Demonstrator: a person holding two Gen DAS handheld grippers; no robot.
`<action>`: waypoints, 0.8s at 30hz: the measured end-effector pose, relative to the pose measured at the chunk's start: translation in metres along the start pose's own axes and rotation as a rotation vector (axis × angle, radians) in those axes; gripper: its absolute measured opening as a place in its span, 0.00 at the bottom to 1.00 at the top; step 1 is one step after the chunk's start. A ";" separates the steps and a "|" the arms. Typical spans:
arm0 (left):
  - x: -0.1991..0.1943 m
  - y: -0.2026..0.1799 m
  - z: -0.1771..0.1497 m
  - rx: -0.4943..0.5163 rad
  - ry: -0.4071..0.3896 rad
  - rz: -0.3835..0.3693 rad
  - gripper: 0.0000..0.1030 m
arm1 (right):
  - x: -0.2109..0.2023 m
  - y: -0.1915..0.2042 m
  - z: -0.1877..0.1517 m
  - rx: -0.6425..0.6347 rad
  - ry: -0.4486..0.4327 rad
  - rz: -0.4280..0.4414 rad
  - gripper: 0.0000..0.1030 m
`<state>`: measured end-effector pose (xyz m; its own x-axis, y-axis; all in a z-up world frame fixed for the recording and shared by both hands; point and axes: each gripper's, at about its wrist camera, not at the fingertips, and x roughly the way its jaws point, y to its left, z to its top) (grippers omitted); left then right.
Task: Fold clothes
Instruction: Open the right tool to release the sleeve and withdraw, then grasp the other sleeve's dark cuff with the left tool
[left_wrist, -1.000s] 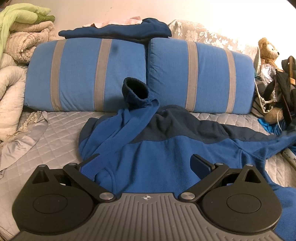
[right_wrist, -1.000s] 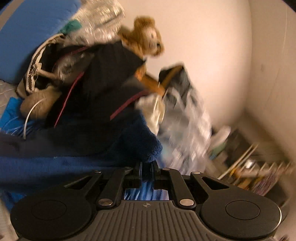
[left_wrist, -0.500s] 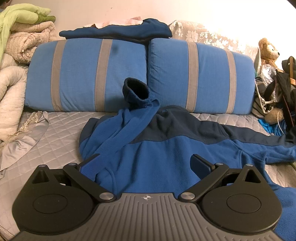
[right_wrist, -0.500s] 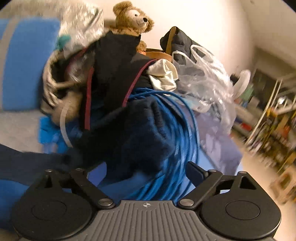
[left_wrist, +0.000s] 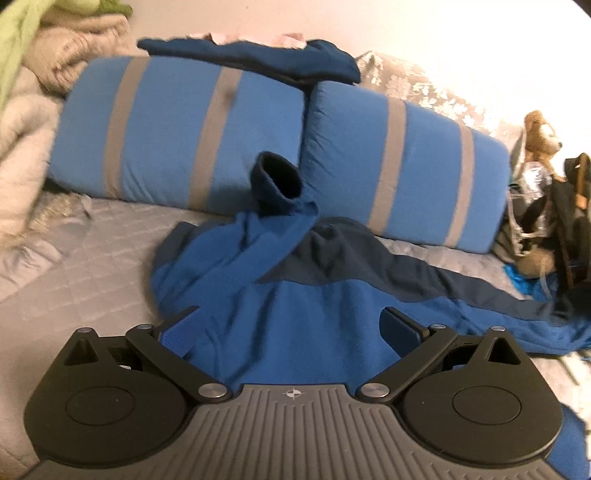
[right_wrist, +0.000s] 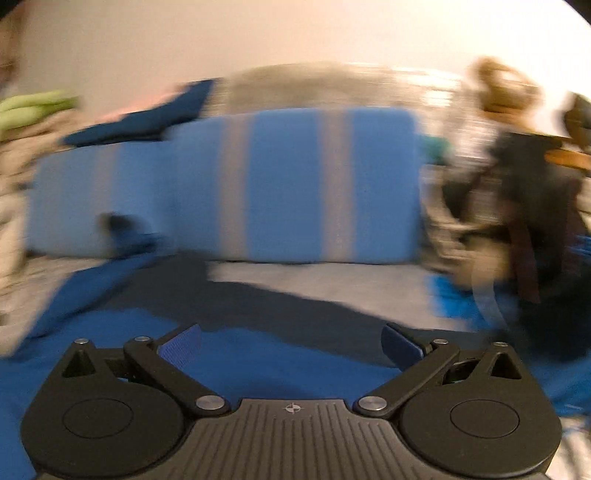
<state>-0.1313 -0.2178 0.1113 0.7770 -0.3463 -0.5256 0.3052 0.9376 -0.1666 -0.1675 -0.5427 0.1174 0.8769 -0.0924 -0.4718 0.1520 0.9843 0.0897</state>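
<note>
A blue fleece jacket with a navy yoke (left_wrist: 295, 314) lies spread on the grey quilted bed (left_wrist: 92, 258). One sleeve is folded across it, its navy cuff (left_wrist: 275, 184) standing up against the pillows. The other sleeve (left_wrist: 498, 299) stretches out flat to the right. My left gripper (left_wrist: 290, 326) is open and empty just above the jacket's body. My right gripper (right_wrist: 290, 341) is open and empty over the jacket (right_wrist: 258, 354); that view is motion-blurred.
Two blue pillows with grey stripes (left_wrist: 399, 166) line the back, with a folded navy garment (left_wrist: 258, 62) on top. Blankets (left_wrist: 26, 96) are piled at the left. A teddy bear (left_wrist: 541, 136), bags and blue cable (left_wrist: 524, 280) clutter the right side.
My right gripper opened and let go of the navy sleeve cuff, then swung left from the clutter to face the pillows. The right sleeve now lies stretched flat. The left gripper shifted slightly.
</note>
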 end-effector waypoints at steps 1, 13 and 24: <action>-0.002 0.003 0.001 -0.007 -0.009 -0.026 1.00 | 0.002 0.018 0.001 -0.008 -0.002 0.053 1.00; 0.008 0.024 0.044 0.366 -0.140 -0.026 1.00 | 0.032 0.165 -0.028 -0.030 0.125 0.432 1.00; 0.125 0.030 0.034 0.438 0.089 -0.057 0.88 | 0.039 0.178 -0.047 -0.039 0.174 0.435 0.91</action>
<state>-0.0068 -0.2340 0.0688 0.7078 -0.3747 -0.5988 0.5650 0.8091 0.1616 -0.1280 -0.3639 0.0735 0.7652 0.3535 -0.5380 -0.2327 0.9311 0.2808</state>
